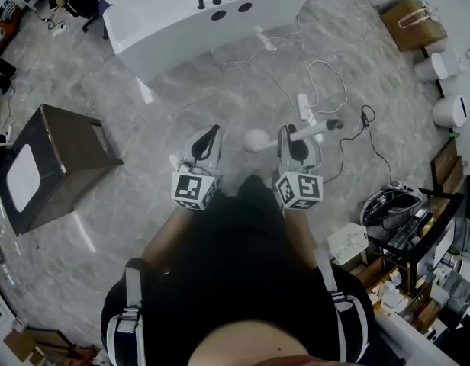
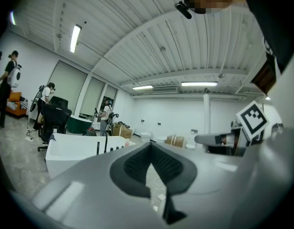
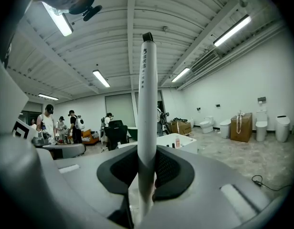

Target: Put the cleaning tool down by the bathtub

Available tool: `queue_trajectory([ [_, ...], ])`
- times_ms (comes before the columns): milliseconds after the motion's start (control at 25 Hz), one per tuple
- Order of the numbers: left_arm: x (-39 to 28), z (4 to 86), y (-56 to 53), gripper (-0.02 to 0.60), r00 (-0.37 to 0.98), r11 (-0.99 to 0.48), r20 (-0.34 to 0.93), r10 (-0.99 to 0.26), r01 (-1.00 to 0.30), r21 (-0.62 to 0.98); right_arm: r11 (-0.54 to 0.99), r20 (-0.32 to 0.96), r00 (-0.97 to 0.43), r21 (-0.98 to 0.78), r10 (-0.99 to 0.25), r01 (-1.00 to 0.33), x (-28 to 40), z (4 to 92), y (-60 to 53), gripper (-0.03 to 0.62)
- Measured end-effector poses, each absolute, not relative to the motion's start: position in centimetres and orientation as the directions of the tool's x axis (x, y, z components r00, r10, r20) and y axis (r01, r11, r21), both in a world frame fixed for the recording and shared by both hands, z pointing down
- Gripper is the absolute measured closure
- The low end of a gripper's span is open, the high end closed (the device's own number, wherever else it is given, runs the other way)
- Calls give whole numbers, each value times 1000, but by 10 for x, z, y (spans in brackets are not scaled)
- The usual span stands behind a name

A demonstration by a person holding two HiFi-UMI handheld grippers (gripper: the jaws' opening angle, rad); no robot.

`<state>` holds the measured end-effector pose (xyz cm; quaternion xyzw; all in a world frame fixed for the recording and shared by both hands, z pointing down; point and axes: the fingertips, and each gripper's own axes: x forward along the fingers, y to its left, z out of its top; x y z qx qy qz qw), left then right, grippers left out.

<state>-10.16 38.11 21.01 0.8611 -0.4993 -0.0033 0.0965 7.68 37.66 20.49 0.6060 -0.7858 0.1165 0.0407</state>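
Observation:
My right gripper (image 1: 296,139) is shut on the white handle of the cleaning tool (image 1: 314,130), which lies crosswise above the floor, its round head (image 1: 255,139) pointing left. In the right gripper view the handle (image 3: 147,99) stands up between the dark pads (image 3: 172,168) of the gripper (image 3: 146,160). My left gripper (image 1: 208,140) hangs beside it, shut with nothing in it; its tips (image 2: 151,149) meet. The white bathtub (image 1: 181,23) stands ahead across the marble floor, well beyond both grippers, also in the left gripper view (image 2: 73,149) and the right gripper view (image 3: 174,140).
A brown cabinet (image 1: 63,155) stands at the left. A power strip with cables (image 1: 304,105) lies on the floor ahead. Toilets (image 1: 451,111) and a cardboard box (image 1: 413,23) line the right wall, cluttered shelves (image 1: 407,219) stand near right. People (image 3: 47,123) stand far off.

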Motion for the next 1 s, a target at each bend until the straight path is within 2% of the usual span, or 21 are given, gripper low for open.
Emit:
queue_trajectory([
  [440, -90, 225, 333, 572, 491, -469, 105, -865, -864, 183, 228, 232, -252, -128, -939, -965, 87, 225, 328, 526],
  [1000, 17, 226, 200, 572, 459, -431, 119, -881, -880, 199, 281, 235, -306, -135, -923, -950, 185, 240, 197, 526],
])
